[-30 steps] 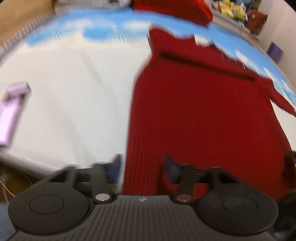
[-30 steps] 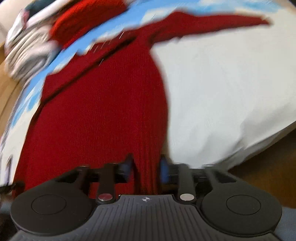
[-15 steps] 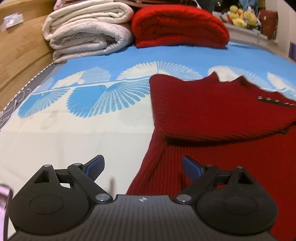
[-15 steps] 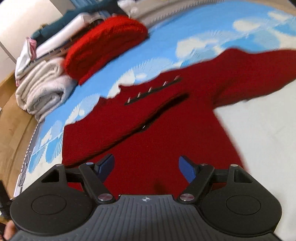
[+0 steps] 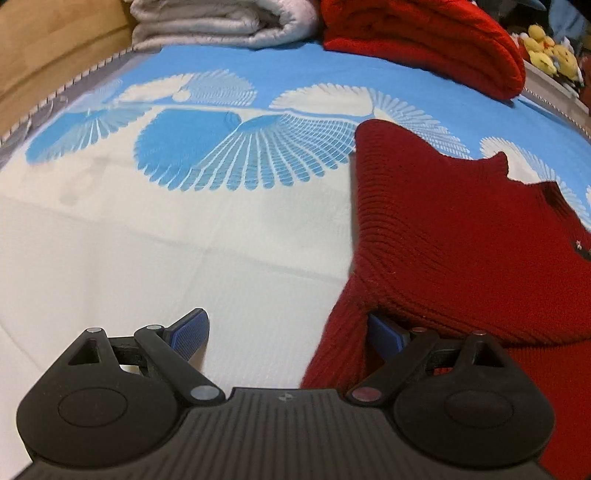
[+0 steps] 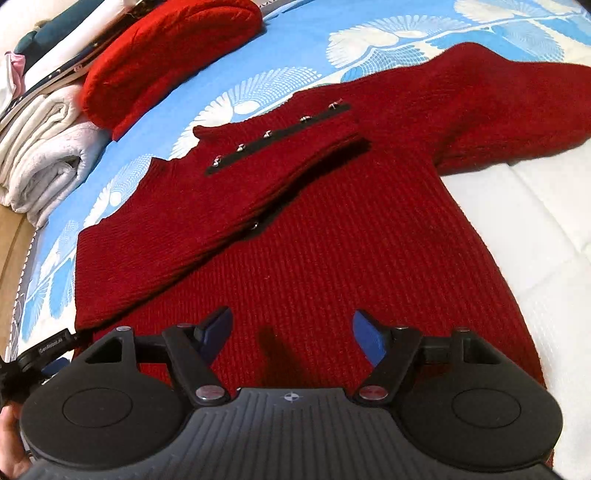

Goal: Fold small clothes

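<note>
Left wrist: low, close, facing the sweater's (image 5: pixel 461 236) left edge.
Right wrist: higher, over its body.
Shared: sweater (image 6: pixel 314 240).

Both pictures are bright and mostly sharp, with soft, even light. The edges bend and stretch like a fishbowl. A small dark shadow falls on the red sweater (image 6: pixel 332 258) near the right gripper (image 6: pixel 291 332). Far corners look a bit fuzzy.

Blue and white sheet (image 5: pixel 221 155) covers the bed. Upper left there's a folded white quilt (image 5: pixel 221 22), with a folded red knit (image 5: pixel 424 37) right beside it. Yellow plushies (image 5: pixel 550 55) sit upper right, wooden frame (image 5: pixel 55 48) far left.
</note>
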Action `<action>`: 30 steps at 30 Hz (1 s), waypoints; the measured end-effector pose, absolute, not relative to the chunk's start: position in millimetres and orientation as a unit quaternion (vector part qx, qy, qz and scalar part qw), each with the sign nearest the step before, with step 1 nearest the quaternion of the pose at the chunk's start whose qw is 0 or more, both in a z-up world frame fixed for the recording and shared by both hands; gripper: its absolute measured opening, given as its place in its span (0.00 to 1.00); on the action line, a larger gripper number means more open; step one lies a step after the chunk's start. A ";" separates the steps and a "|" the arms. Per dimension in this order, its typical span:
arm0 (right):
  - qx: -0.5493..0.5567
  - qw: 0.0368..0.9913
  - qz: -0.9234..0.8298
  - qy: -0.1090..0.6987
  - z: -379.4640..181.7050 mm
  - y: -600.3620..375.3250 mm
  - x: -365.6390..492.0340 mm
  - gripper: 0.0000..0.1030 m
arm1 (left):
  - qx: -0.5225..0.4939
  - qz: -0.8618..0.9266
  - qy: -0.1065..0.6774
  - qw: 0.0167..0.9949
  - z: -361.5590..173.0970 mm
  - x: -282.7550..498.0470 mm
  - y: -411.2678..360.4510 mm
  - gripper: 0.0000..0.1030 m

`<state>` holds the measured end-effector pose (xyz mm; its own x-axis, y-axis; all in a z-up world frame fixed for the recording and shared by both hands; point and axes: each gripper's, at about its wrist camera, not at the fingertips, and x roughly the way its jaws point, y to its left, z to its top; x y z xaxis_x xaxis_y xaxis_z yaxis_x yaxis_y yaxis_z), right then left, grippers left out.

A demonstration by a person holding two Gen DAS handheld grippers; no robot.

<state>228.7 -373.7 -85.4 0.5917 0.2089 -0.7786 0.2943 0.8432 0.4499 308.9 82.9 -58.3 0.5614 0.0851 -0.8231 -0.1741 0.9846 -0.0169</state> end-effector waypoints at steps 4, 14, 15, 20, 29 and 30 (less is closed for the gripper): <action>0.273 0.849 -0.023 0.451 -86.1 -371.9 230.4 0.72 | -0.088 0.075 0.473 0.873 -56.3 307.2 97.1 0.92; 0.302 0.842 -0.060 0.443 -85.3 -410.7 214.8 0.72 | -0.071 0.077 0.473 0.875 -36.9 293.0 92.3 0.92; 0.306 0.842 -0.065 0.440 -84.7 -415.0 213.9 0.72 | -0.054 0.073 0.467 0.880 -31.2 287.8 88.0 0.92; 0.325 0.849 -0.115 0.400 -75.9 -433.4 207.3 0.72 | -0.081 0.056 0.430 0.897 -12.2 275.0 88.3 0.94; 0.342 0.831 -0.102 0.425 -86.3 -424.0 219.0 0.73 | -0.055 0.075 0.488 0.868 -56.7 316.6 90.7 1.00; 0.348 0.831 -0.102 0.422 -84.4 -427.0 217.8 0.73 | -0.060 0.077 0.490 0.866 -53.6 315.6 91.8 1.00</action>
<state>217.8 -427.0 -84.4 0.6228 0.1250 -0.7723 0.4628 0.7370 0.4926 315.6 91.8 -53.6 0.5082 0.0758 -0.8579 -0.1926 0.9809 -0.0275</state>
